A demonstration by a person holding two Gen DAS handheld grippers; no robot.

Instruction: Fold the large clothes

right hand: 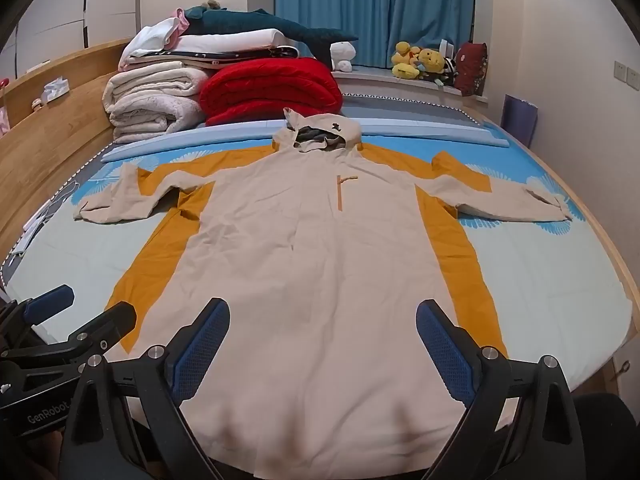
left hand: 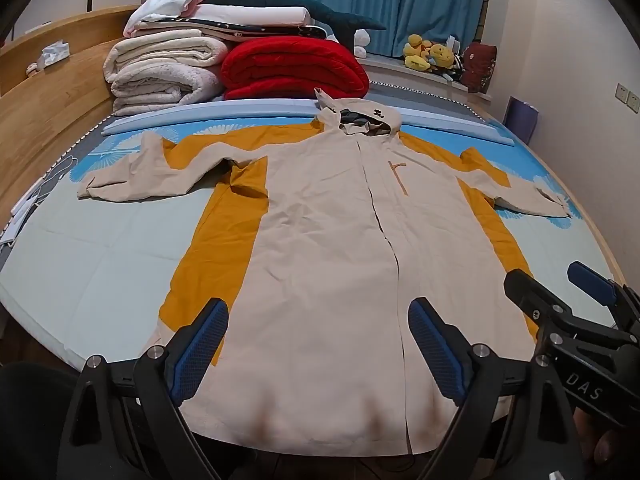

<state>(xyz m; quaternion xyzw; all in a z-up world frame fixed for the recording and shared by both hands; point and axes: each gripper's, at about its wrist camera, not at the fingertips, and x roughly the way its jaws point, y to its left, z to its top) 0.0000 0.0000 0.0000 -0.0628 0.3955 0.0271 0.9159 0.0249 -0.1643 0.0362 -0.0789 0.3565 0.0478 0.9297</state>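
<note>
Large beige hooded jacket with mustard-yellow side panels [left hand: 320, 240] lies flat, front up, on the bed with the pale blue patterned sheet [left hand: 100, 248]. Hood points to the far end, hem hangs at the near edge, both sleeves spread out sideways.

Left claw [left hand: 318, 344]: released, blue pads wide apart, hovering over the hem, gripping nothing. Right claw [right hand: 322, 350]: same, spread wide above the hem, empty.

View differences:
- Left wrist view shows the right claw at its lower right edge, with a fingertip of the person's hand [left hand: 608, 448] under it. The centre zip line reads clearly here.
- Right wrist view shows the left claw at its lower left edge. The orange chest zip sits near centre, and the right sleeve cuff is seen in full.

Beyond the hood in both views: folded red blanket [left hand: 296, 68], stack of white and cream folded bedding [left hand: 164, 68], blue curtain [left hand: 384, 4], yellow plush toys [left hand: 430, 56] on the sill.
</note>
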